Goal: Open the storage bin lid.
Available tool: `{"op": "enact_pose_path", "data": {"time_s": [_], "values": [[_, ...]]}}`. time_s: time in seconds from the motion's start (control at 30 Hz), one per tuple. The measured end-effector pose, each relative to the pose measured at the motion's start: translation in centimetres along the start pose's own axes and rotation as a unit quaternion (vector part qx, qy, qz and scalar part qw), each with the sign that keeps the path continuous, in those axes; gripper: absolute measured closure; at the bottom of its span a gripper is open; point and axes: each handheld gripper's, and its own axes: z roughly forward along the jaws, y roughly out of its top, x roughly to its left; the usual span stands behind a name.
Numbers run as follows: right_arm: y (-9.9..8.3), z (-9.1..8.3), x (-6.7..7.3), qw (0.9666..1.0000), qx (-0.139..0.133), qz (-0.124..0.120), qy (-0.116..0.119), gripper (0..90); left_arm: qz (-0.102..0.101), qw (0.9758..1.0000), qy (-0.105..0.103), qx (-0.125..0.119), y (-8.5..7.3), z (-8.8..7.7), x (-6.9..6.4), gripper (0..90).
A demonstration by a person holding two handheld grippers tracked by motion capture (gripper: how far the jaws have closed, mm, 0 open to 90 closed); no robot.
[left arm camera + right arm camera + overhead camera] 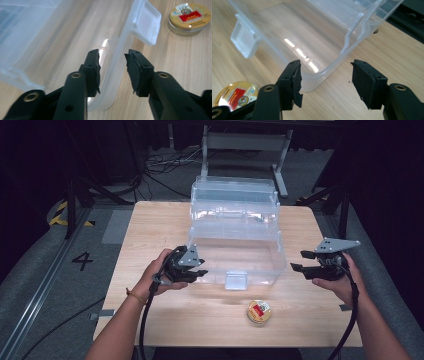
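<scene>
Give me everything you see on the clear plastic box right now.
The clear plastic box looks like see-through thin plastic, open and empty, its hinged lid standing up behind. A frosted latch tab hangs at its front wall. It sits mid-table on the wooden table. The left tongs straddle a front corner rim, pads apart; a gold round tin lies in front, untouched.

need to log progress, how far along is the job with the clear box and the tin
Done: the clear plastic box stands open on the table, its lid swung down toward the person.
In hand: nothing is gripped. The left gripper is open with the lid's rim between its jaws, pads apart from it; the right gripper is open at the lid's other corner.
Left: the round gold tin lies outside the box, untouched.
</scene>
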Motion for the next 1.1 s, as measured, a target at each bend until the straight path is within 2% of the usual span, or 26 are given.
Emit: {"op": "enact_pose_path", "data": {"time_s": [0.03,0.1,0.17,0.27,0.3,0.37,0.47,0.6,0.63,0.77,0.87,0.93,1.1], "values": [[0.0,0.0,0.0,1.0000,0.000,0.000,0.000,40.4,0.000,1.0000,0.000,0.000,0.0,0.0,0.0,58.2],[-0.1,-0.1,0.6,0.9999,0.007,-0.009,0.003,38.6,-0.004,0.9997,0.018,-0.014,-0.5,-1.4,-0.3,56.4],[-0.3,-0.2,1.0,0.9998,0.009,-0.012,0.011,37.9,-0.013,0.9994,0.026,-0.021,-1.2,-2.1,-0.6,50.8],[-0.4,-0.1,1.6,0.9994,0.023,-0.022,0.015,35.7,-0.026,0.9985,0.045,-0.015,-2.3,-2.5,-1.1,43.4],[-0.4,0.0,1.8,0.9992,0.027,-0.024,0.019,34.9,-0.034,0.9978,0.056,-0.011,-2.9,-2.5,-1.2,38.1],[-0.6,0.3,2.3,0.9987,0.034,-0.029,0.026,33.8,-0.048,0.9963,0.071,0.000,-3.9,-2.5,-1.3,33.1],[-0.7,0.6,3.1,0.9977,0.044,-0.037,0.035,31.5,-0.077,0.9942,0.075,0.003,-5.6,-2.3,-1.3,27.9],[-1.0,1.0,4.3,0.9956,0.061,-0.046,0.053,29.4,-0.088,0.9927,0.073,0.039,-8.1,-1.5,-1.6,23.8],[-1.0,1.0,4.3,0.9956,0.061,-0.046,0.053,29.4,-0.088,0.9927,0.073,0.039,-8.1,-1.5,-1.6,22.7],[-1.4,1.6,5.6,0.9923,0.086,-0.055,0.070,25.7,-0.112,0.9904,0.064,0.050,-10.4,-1.0,-1.6,21.9],[-1.5,2.0,6.6,0.9894,0.102,-0.063,0.082,24.9,-0.132,0.9876,0.065,0.055,-12.0,-0.6,-1.5,21.0],[-1.6,2.4,7.3,0.9857,0.121,-0.070,0.095,23.8,-0.147,0.9861,0.059,0.049,-13.1,-0.3,-1.5,20.6],[-1.6,3.6,9.0,0.9775,0.154,-0.091,0.113,23.5,-0.164,0.9836,0.057,0.048,-14.4,0.1,-1.7,19.7]]}}
